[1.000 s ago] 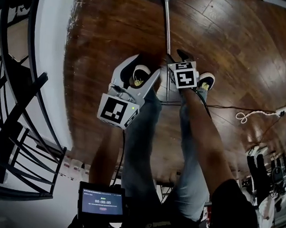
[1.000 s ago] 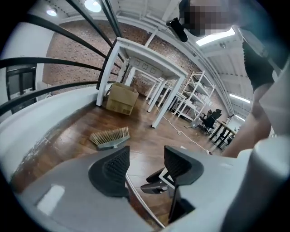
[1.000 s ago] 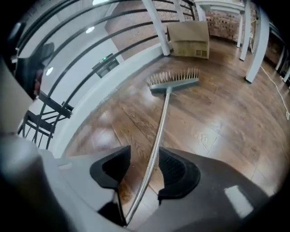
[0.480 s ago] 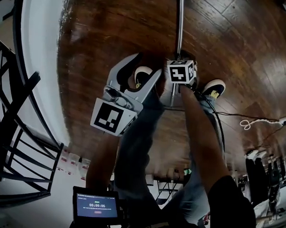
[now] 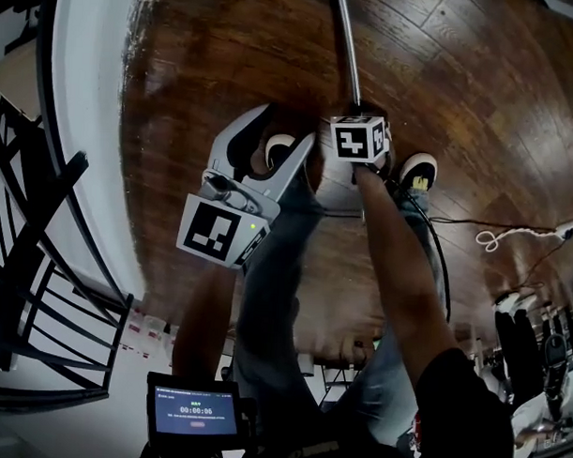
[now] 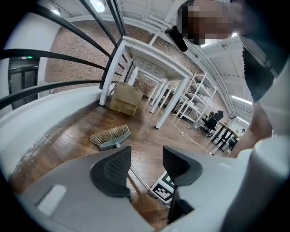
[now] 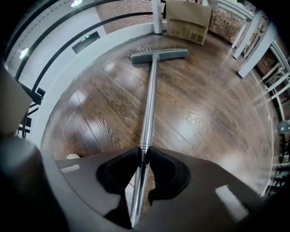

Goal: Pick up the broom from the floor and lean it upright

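The grasp is the step in hand. The broom (image 7: 151, 86) lies flat on the wooden floor (image 7: 213, 108), its bristled head (image 7: 158, 54) far off near a cardboard box (image 7: 188, 20) and its metal handle (image 7: 147, 122) running back toward the person's shoes (image 5: 418, 169); no part of it looks lifted yet. The right claw (image 7: 144, 156) points straight down over the near end of the handle. Its jaws have just been closing, and the right gripper view shows the handle between them with both pads touching it at the dark joint in the tube, so I read this claw as gripping the broom, though how firm the pinch is I cannot tell. The left claw (image 6: 146, 164) hangs just beside it, tilted downward, its jaws apart after narrowing a little, with nothing between them; the handle only passes on the floor beyond. The next move, as I judge it, calls for a secure hold before any lift, because the grip sits near one end of a long pole and the head will tend to drag or swing. Raising the handle end while the head pivots on the floor seems the safest course, with the empty left claw free to take the pole and steady it as it comes upright.
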Demonstrator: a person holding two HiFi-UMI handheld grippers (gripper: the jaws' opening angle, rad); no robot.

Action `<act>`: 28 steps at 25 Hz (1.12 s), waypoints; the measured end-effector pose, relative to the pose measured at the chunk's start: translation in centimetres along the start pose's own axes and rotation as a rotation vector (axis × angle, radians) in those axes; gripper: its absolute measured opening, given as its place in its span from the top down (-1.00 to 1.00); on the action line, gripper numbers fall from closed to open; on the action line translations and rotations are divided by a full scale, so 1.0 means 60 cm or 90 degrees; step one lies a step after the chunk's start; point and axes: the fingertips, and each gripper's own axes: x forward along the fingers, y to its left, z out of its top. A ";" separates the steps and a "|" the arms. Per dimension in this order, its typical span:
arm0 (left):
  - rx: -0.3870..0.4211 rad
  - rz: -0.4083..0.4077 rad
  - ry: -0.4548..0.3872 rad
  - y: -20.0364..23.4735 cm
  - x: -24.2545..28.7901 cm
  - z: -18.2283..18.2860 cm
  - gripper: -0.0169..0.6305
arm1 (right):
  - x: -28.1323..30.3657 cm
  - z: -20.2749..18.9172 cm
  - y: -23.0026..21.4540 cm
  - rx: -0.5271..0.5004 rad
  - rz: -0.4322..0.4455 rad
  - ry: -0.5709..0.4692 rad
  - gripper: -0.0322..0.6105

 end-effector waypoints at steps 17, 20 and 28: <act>0.377 -0.136 0.177 -0.070 0.081 0.001 -0.18 | -0.206 0.123 -0.065 -0.162 0.068 -0.061 0.62; 0.392 -0.155 0.184 -0.096 0.096 -0.005 -0.19 | -0.235 0.110 -0.076 -0.221 0.099 -0.058 0.61; 0.445 -0.193 0.212 -0.140 0.141 -0.054 -0.27 | -0.300 0.063 -0.091 -0.388 0.219 -0.047 0.62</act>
